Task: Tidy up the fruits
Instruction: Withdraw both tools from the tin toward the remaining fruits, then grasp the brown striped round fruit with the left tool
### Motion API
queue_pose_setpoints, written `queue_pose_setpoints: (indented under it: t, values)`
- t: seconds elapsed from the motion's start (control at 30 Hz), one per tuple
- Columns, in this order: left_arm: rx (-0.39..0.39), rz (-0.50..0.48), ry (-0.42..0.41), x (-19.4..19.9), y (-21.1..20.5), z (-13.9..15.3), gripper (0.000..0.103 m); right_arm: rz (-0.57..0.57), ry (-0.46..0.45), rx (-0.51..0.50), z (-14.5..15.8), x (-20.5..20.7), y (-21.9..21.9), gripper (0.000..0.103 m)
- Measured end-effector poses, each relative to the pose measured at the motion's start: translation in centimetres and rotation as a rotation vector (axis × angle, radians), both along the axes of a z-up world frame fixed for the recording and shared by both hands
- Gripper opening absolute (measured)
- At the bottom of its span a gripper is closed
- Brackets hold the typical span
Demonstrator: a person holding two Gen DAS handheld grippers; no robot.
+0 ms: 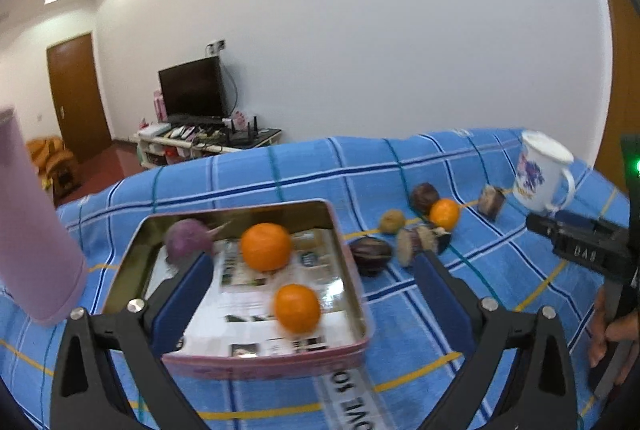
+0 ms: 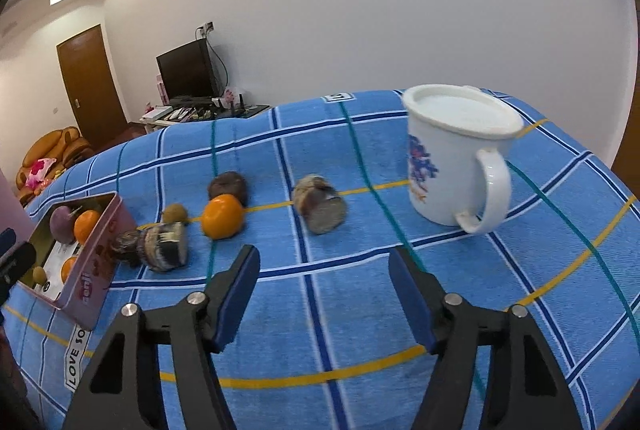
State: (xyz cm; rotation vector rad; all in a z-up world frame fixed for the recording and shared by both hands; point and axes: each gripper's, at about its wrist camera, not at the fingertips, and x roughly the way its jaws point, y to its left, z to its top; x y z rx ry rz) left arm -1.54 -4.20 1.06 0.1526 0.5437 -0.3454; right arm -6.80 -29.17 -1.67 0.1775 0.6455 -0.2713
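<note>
We see a tabletop covered with a blue checked cloth [image 2: 320, 158] with white, navy, green and yellow lines. On it sits a shallow pink metal tin [image 1: 352, 270] lined with printed paper. In the left wrist view the tin holds two round oranges [image 1: 266, 247], one near the middle and one nearer the front wall, plus a round purple fruit [image 1: 186, 240] in the far left corner. The right wrist view also shows a small brownish fruit [image 2: 39, 274] near the tin's front edge.

Just beside the tin's right wall lie a dark purple ridged fruit [image 1: 371, 254] and a brown-and-white striped cut piece [image 2: 164, 246]. Further right we find a small olive-brown fruit [image 2: 175, 213], a loose orange [image 2: 222, 216] with a dark brown round fruit [image 2: 228, 185] touching it behind, and another brown cut piece [image 2: 320, 210] lying apart. A white enamel mug with a lid and a purple flower print [image 2: 460, 158] stands upright at the far right.

Our left claw [image 1: 314, 270] hovers over the tin with its blue pads wide apart, holding nothing. Our right claw [image 2: 324, 294] hangs above bare cloth, jaws apart and empty.

A pink cylinder [image 1: 36, 230] leans in at the left edge.
</note>
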Motion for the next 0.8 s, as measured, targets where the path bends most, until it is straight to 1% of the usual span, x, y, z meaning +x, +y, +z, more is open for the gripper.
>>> queue_pose_setpoints:
  t: [0.07,0.2,0.23,0.27,0.4,0.57,0.63,0.7,0.8]
  values:
    - [0.025,-0.031,0.007,-0.1,-2.0,-0.2,0.094,-0.009,-0.009,0.026,0.0,-0.3,-0.5,0.066]
    - [0.046,-0.056,0.021,0.4,-5.4,-0.4,0.094,-0.011,-0.027,0.049,0.3,-0.4,-1.0,0.066]
    - [0.051,-0.056,0.030,0.6,-6.2,-0.6,0.092,-0.011,-0.030,0.056,0.4,-0.5,-1.2,0.066]
    - [0.057,-0.058,0.043,1.0,-7.2,-0.7,0.087,-0.013,-0.032,0.064,0.4,-0.5,-1.4,0.066]
    - [0.078,-0.060,0.124,2.9,-9.9,-1.9,0.075,-0.021,-0.030,0.104,0.3,-0.6,-2.2,0.066]
    - [0.101,-0.020,0.235,5.4,-12.0,-4.0,0.055,-0.032,-0.042,0.130,0.6,-1.0,-2.8,0.066]
    - [0.108,-0.014,0.272,5.9,-12.6,-4.8,0.055,-0.034,-0.047,0.139,0.8,-1.1,-3.0,0.066]
    - [0.130,0.004,0.283,6.3,-13.1,-5.4,0.055,-0.037,-0.049,0.147,0.9,-1.3,-3.1,0.066]
    - [0.143,0.015,0.303,6.8,-13.6,-6.0,0.055,-0.043,-0.050,0.160,1.0,-1.4,-3.4,0.066]
